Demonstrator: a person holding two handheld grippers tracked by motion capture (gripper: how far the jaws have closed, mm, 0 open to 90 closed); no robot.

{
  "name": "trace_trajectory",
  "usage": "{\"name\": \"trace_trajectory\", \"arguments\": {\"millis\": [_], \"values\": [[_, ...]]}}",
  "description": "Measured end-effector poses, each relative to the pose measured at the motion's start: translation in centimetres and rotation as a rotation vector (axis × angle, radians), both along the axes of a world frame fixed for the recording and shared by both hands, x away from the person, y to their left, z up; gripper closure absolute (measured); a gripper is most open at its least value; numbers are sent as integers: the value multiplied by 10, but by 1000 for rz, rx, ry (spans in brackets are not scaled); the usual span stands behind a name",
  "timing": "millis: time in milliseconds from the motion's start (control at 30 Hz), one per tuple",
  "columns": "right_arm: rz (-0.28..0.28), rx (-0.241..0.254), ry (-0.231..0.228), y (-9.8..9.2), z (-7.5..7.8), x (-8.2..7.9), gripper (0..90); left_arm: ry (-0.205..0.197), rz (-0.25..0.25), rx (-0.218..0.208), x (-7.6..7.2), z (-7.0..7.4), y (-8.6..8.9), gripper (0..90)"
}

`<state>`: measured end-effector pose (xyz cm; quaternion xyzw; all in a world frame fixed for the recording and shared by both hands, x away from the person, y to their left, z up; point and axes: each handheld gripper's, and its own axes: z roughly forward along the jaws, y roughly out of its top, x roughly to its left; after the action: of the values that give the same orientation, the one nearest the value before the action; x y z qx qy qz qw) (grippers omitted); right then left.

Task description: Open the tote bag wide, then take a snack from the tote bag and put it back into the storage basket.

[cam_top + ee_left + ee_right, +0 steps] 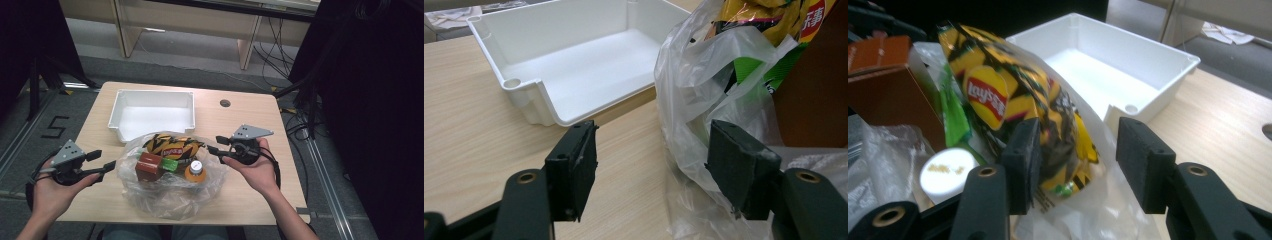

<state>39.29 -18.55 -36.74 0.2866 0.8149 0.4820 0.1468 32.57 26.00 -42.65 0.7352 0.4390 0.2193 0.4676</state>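
While both hands hold their tools just above the wooden worktop (240,200), a clear plastic bag (170,192) lies at the middle of its near half and serves as the landmark for everything else. Inside the bag, at its far end, sits a yellow crisp packet (172,145); nearer the person lie a brown carton (148,167) on the bag's left, a green wrapper (170,164) beside it, and a white-capped orange bottle (195,170) on the bag's right.

Left tongs (106,161): held level at the bag's left edge and pointing towards it. Seen in the left gripper view, the left tongs (654,165) stand parted, with bare worktop showing between the jaws; the right-hand pad lies against loose film of the bag, but nothing is clamped.

Right tongs (216,145): held level at the bag's right edge, pointing towards the crisp packet. Seen in the right gripper view, the right tongs (1080,162) stand well apart; the lower end of the packet and some bag film fall between the jaws, yet the pads press on neither.

White tray (116,107): beyond the bag, its near rim close to the bag's far end.
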Motion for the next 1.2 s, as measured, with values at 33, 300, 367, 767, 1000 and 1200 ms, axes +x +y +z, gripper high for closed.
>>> {"name": "trace_trajectory", "arguments": {"millis": [33,300,367,767,1000,1200], "values": [[-3,15,1,3,1,-1,531,-8,10,-14,-2,-2,1,366],[39,17,-40,10,5,2,519,-15,40,0,-6,-11,1,373],[32,33,-15,14,5,0,519,-10,44,-8,-5,-13,2,374],[113,-33,-79,30,14,6,531,-10,57,19,-5,-18,0,379],[158,-40,-93,47,10,13,576,-13,42,20,-4,-19,0,381],[169,-91,-97,57,2,18,627,-9,37,28,-4,-20,1,383]]}}
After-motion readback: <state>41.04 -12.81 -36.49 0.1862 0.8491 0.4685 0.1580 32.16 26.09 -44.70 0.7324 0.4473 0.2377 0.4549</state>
